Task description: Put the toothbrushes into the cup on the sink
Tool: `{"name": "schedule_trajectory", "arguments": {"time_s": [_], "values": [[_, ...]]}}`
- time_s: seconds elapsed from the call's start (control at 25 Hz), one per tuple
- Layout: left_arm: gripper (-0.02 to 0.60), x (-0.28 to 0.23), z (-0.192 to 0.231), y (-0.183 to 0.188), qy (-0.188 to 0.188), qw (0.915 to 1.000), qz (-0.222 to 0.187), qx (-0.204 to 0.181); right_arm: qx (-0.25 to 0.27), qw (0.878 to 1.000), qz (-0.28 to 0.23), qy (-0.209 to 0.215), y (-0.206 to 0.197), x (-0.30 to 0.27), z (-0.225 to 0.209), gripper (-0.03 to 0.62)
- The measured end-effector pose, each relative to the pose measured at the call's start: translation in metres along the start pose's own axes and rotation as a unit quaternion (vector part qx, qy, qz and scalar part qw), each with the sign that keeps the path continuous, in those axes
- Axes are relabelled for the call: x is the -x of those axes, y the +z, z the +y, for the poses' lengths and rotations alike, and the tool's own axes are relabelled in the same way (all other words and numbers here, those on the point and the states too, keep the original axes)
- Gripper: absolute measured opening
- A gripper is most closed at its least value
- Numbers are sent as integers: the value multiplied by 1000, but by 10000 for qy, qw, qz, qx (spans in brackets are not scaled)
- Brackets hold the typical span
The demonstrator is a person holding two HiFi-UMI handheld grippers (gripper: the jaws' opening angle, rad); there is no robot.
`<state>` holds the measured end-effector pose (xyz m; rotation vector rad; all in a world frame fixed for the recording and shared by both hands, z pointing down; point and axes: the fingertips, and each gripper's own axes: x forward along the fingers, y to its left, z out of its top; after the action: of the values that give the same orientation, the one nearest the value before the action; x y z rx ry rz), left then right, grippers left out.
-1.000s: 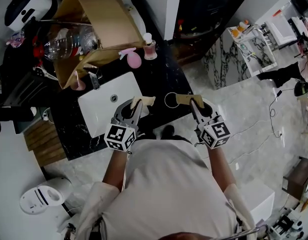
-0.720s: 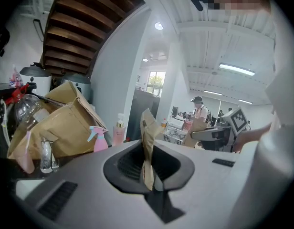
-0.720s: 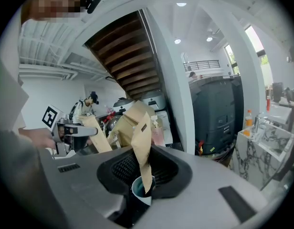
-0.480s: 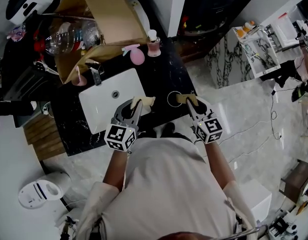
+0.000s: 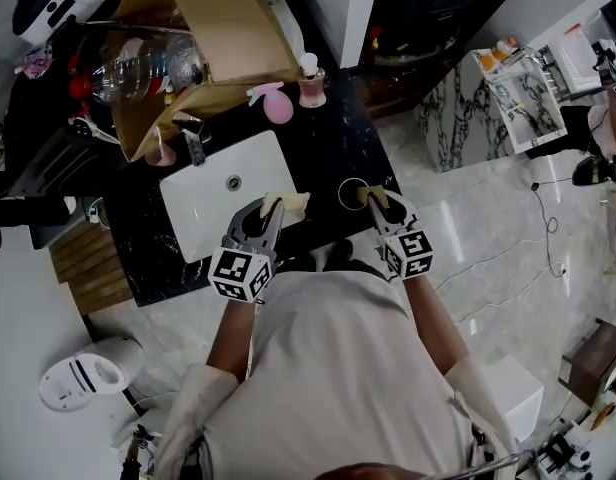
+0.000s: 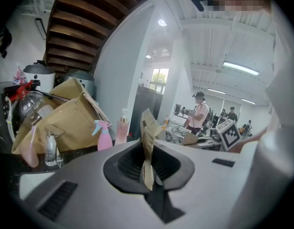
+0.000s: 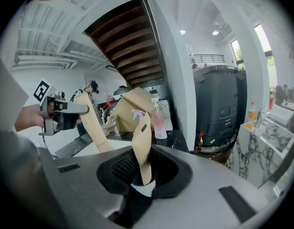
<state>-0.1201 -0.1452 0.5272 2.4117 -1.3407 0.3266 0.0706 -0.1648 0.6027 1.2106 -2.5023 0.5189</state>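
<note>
Person stands at a black marbled desk (image 5: 328,148) with a white sink basin (image 5: 213,208) set into it, one gripper in each hand. Left gripper (image 5: 271,209) hangs over the near right corner of the basin; its fingers (image 6: 129,164) are clamped together on the left toothbrush (image 6: 148,137), which sits in a tan paper sleeve and stands nearly upright from the grip, the top end slightly bent. Right gripper (image 5: 379,204) is over the desk to the right of the basin, fingers likewise pinched on the right toothbrush (image 7: 142,142), also in a tan paper sleeve and leaning a little left in the right gripper view. The cup (image 5: 339,195) shows from above as a clear ring on the desk, between basin and desk edge. In the head view the sleeve's free end lies at the cup's right rim; cannot tell whether it is inside or only above it. The two grippers are side by side and apart; the right gripper view catches the left one with its sleeve at the left of frame. At the back of the desk: a pink spray bottle (image 5: 276,106), a pump bottle (image 5: 311,86) just beside it, a faucet (image 5: 193,148) at the basin's far rim, and a big brown cardboard box (image 5: 208,38) tilted behind them.
</note>
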Motion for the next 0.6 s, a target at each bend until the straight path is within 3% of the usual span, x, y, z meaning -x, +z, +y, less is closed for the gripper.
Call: {"name": "schedule_trajectory", "arguments": {"time_s": [0.48,0.6], "values": [[32,3,-2,-6,22,10000,59,32,13,9996,265,-17,-20,-17,-1,78],[33,5,-2,-6,31,10000,68,29,-35,9995,314,-16,-24,-18,-1,104]]}}
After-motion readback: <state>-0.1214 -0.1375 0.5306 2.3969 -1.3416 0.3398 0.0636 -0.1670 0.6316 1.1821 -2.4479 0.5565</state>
